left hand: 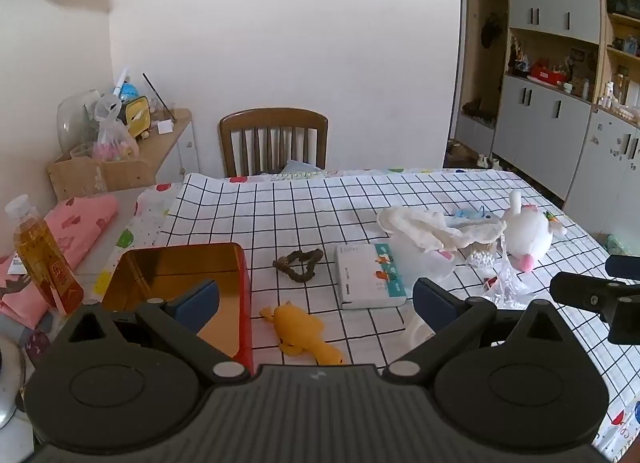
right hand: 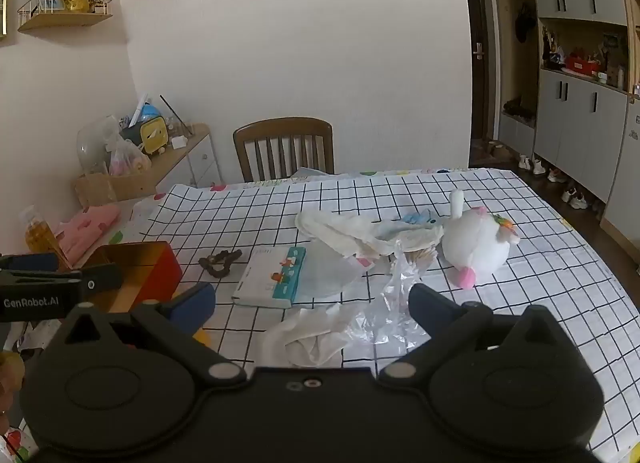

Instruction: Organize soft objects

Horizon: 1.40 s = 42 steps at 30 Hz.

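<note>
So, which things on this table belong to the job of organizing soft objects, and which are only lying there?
Belong to the job:
- white plush toy
- yellow soft toy
- cream cloth
- white cloth
- red box, open and a likely container

Only lying there:
- bottle
- flat carton
- brown twisted piece
- crumpled clear plastic

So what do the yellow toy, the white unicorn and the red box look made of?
Yellow toy: likely soft rubber; smooth, limp, slightly glossy.
White unicorn: plush fabric; fuzzy matte surface, rounded stuffed shape.
Red box: probably tin; its gold lining reflects like a mirror.
</note>
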{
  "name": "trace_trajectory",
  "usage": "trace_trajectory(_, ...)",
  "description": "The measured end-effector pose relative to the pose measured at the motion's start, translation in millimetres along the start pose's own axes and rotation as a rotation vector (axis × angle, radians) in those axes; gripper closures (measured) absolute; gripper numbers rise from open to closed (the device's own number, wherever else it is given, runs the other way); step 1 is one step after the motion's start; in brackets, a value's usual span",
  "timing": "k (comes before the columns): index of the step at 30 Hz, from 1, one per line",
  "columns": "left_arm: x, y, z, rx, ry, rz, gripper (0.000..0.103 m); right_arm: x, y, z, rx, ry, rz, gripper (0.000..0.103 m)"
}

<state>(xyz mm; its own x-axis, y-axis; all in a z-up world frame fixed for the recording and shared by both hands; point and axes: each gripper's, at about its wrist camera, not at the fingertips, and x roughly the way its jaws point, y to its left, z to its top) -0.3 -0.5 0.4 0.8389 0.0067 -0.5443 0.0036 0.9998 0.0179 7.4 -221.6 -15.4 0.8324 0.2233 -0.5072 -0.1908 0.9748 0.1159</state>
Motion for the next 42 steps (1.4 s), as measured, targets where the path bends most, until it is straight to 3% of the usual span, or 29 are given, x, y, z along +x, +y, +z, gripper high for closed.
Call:
trace_trajectory(25,-6,-3,1,-0.048,-0.014,-0.053,0.000,-7,-4,-2,0.004,-0.011,-0.008,0.000)
trace_trajectory(42,-8,-12,2,-0.016,-0.032,-0.114,0.000,-10,-1,-1,0.000,-0.025,-0.008,0.000)
